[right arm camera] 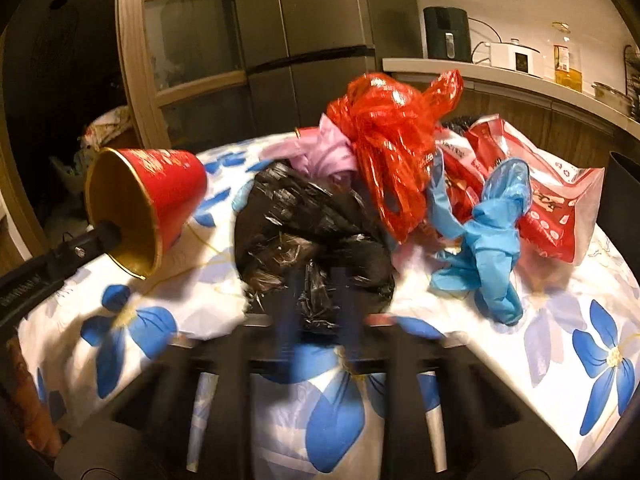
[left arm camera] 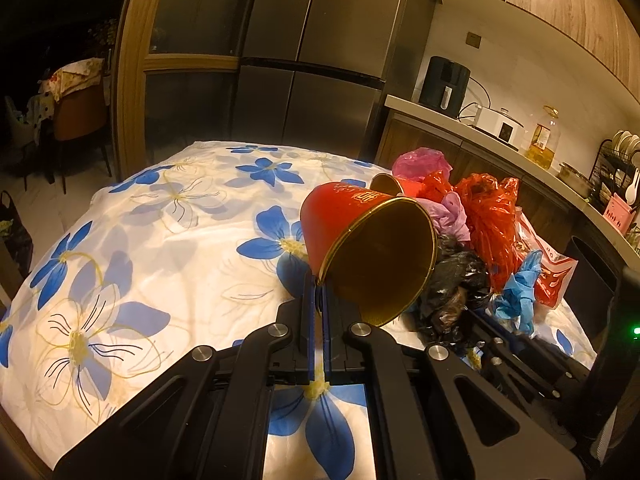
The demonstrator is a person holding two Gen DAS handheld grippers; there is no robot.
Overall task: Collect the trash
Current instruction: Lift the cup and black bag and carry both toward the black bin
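Note:
My left gripper is shut on the rim of a red paper cup with a gold inside, held tilted above the flowered tablecloth. The cup also shows in the right wrist view at the left. A trash pile lies on the table: a black plastic bag, a red plastic bag, blue gloves, a pink bag and a red snack packet. My right gripper is blurred, its fingers apart around the near edge of the black bag.
A second cup lies behind the pile. A dark bin stands at the table's right. A counter with appliances and an oil bottle runs along the right. A fridge stands behind the table.

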